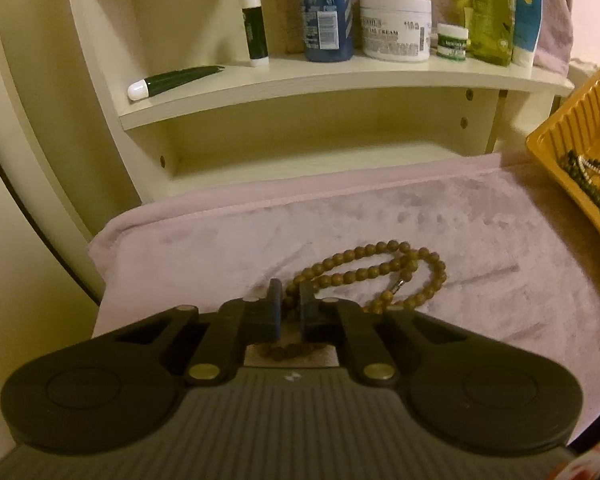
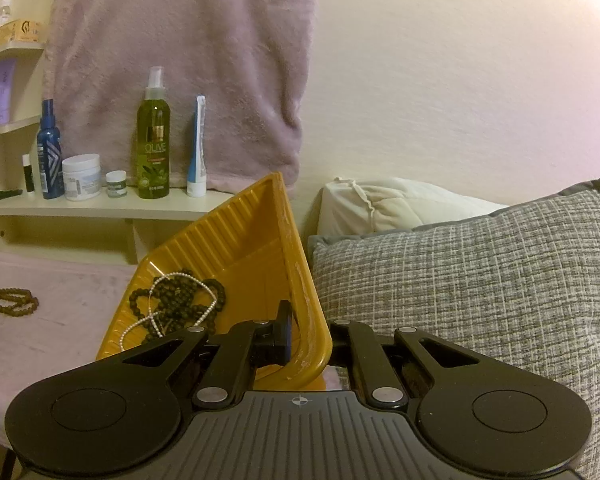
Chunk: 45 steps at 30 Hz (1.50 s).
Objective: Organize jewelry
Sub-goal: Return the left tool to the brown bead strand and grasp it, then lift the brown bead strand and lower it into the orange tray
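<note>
Left wrist view: left hand-held gripper (image 1: 291,300) pinches the beads (image 1: 384,276); right hand-held gripper (image 2: 300,330) clamps the tilted tray (image 2: 260,232), whose necklaces (image 2: 176,300) might slide out.

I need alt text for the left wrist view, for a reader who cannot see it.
The left tool is shut on a brown bead necklace lying on a pink blanket. A yellow tray with dark beads sits at right, and a shelf of toiletries stands behind.

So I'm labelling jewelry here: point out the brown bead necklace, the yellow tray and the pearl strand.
brown bead necklace (image 1: 380,268), left wrist view, upper loop.
yellow tray (image 2: 300,280), right wrist view, right rim.
pearl strand (image 2: 172,277), right wrist view, top curve.
</note>
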Motion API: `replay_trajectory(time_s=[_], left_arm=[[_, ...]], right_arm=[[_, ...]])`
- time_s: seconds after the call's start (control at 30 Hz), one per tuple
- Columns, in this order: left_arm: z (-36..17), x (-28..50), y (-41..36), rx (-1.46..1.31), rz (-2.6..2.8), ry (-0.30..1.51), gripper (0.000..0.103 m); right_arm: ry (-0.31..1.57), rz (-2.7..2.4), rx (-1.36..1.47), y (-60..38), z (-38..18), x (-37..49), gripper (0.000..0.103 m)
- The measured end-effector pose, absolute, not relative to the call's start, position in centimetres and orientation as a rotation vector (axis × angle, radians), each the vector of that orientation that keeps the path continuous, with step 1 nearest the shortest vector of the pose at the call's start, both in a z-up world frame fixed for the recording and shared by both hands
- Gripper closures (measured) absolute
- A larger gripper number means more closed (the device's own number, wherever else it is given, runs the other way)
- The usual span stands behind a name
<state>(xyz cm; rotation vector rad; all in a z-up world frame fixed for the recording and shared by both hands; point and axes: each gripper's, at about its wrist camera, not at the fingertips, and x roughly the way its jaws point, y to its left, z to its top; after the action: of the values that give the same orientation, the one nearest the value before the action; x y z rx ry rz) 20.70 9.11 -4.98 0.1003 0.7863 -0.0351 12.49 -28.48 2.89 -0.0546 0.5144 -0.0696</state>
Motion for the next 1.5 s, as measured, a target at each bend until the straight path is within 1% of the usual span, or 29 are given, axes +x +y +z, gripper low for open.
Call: replay_trajectory(time_s=[0.93, 1.5], left_arm=[[2.1, 19.2, 8.0, 0.123, -0.109, 0.665, 0.097], [7.9, 19.1, 5.6, 0.168, -0.24, 0.583, 0.097]], right_arm=[[0.503, -0.057, -0.048, -28.3, 3.2, 12.3, 0.095], [0.505, -0.055, -0.033, -28.5, 3.3, 12.5, 0.095]])
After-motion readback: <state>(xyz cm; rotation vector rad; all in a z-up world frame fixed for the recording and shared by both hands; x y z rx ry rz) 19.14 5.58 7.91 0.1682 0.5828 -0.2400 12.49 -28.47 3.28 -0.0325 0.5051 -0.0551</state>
